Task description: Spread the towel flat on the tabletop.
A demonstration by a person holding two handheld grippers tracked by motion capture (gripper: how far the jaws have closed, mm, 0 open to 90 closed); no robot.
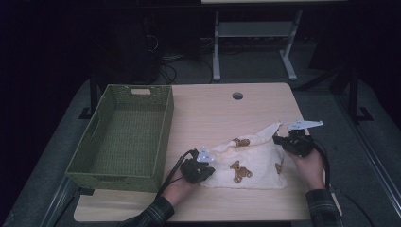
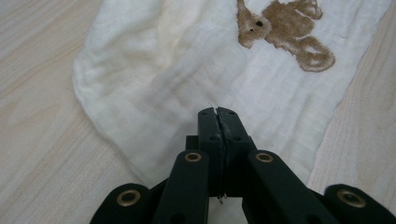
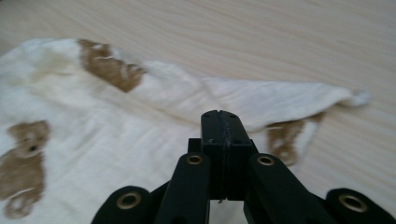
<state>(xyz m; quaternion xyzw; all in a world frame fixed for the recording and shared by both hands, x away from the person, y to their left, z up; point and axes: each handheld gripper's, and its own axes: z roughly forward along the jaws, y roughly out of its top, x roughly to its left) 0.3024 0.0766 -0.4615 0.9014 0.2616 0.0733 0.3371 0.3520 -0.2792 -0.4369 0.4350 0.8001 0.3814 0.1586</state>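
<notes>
A cream-white soft cotton cloth with brown teddy bear prints (image 1: pixel 246 163) lies on the near right part of the light wooden table (image 1: pixel 208 113). It is partly folded and a little wrinkled, not flat. One corner stands out to the far right as a narrow pointed flap, folded over the rest. Its near edge is quite straight, and its left end is rounded. One whole bear print shows near the middle; other prints are half hidden in folds.
</notes>
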